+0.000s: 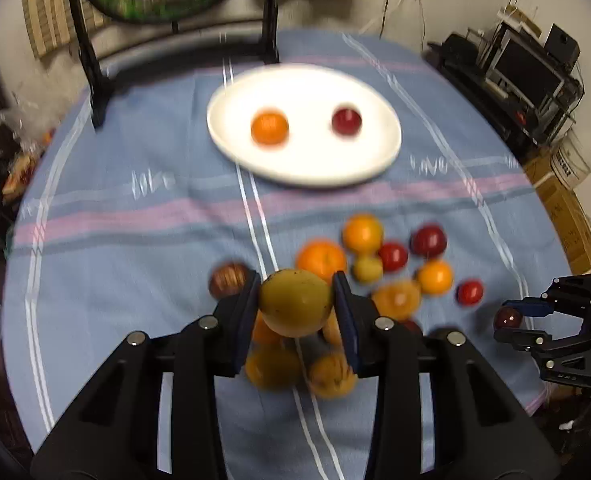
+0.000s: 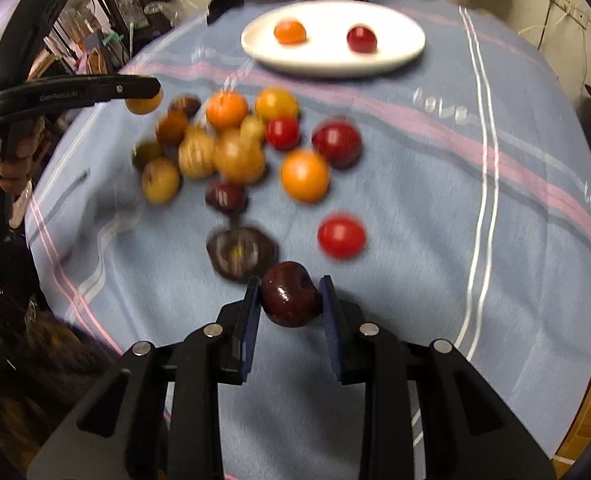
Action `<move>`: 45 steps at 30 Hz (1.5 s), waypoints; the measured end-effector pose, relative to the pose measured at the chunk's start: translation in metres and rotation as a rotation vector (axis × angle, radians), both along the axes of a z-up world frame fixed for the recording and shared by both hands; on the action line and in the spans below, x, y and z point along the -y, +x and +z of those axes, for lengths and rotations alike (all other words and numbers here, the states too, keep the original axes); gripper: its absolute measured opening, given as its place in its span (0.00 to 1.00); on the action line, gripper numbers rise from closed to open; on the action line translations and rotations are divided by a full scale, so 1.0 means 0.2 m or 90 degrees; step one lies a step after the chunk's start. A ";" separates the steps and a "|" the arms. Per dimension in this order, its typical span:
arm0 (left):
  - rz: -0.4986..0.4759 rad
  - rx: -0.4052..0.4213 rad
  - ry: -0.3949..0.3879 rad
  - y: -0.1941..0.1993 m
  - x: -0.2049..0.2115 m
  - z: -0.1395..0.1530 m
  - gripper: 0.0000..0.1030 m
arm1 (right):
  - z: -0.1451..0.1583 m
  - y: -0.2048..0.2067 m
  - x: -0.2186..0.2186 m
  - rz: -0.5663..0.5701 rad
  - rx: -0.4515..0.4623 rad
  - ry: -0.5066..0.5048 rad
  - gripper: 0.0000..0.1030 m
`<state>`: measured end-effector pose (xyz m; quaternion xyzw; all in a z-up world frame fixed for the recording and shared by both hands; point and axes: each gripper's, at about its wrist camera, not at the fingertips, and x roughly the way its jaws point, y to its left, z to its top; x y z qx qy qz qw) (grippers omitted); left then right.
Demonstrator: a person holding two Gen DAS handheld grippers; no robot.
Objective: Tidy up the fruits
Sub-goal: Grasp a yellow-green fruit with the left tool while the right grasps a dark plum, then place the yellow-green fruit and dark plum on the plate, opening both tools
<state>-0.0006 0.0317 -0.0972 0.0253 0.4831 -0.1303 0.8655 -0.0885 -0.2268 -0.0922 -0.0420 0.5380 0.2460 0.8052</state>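
My left gripper (image 1: 296, 294) is shut on a yellow-green fruit (image 1: 295, 303), held above a pile of several orange, yellow and red fruits (image 1: 379, 264) on the blue cloth. My right gripper (image 2: 290, 296) is shut on a dark red fruit (image 2: 290, 294), lifted over the cloth near a bright red fruit (image 2: 341, 237). The right gripper (image 1: 513, 322) also shows at the right edge of the left wrist view with that dark fruit. A white oval plate (image 1: 375, 160) at the far side holds an orange fruit (image 1: 269, 127) and a dark red fruit (image 1: 346, 121).
A blue striped cloth (image 1: 135, 240) covers the round table. A black stand (image 1: 91, 60) with a round frame rises behind the plate. Shelves and boxes (image 1: 535, 80) stand beyond the table's right edge. A flat dark brown piece (image 2: 241, 252) lies near my right gripper.
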 end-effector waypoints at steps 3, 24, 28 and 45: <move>0.000 0.043 0.006 0.09 0.01 0.14 0.36 | 0.17 0.13 -0.01 0.002 0.053 0.017 0.29; 0.046 0.025 0.031 0.92 0.16 -0.01 0.36 | 0.16 1.18 -0.30 -0.015 0.095 0.037 0.29; 0.047 0.021 0.053 0.97 0.17 -0.08 0.36 | 0.10 1.25 -0.31 -0.020 0.084 0.043 0.29; 0.048 0.022 0.082 1.10 0.23 -0.14 0.36 | 0.05 1.47 -0.32 -0.045 0.072 0.037 0.29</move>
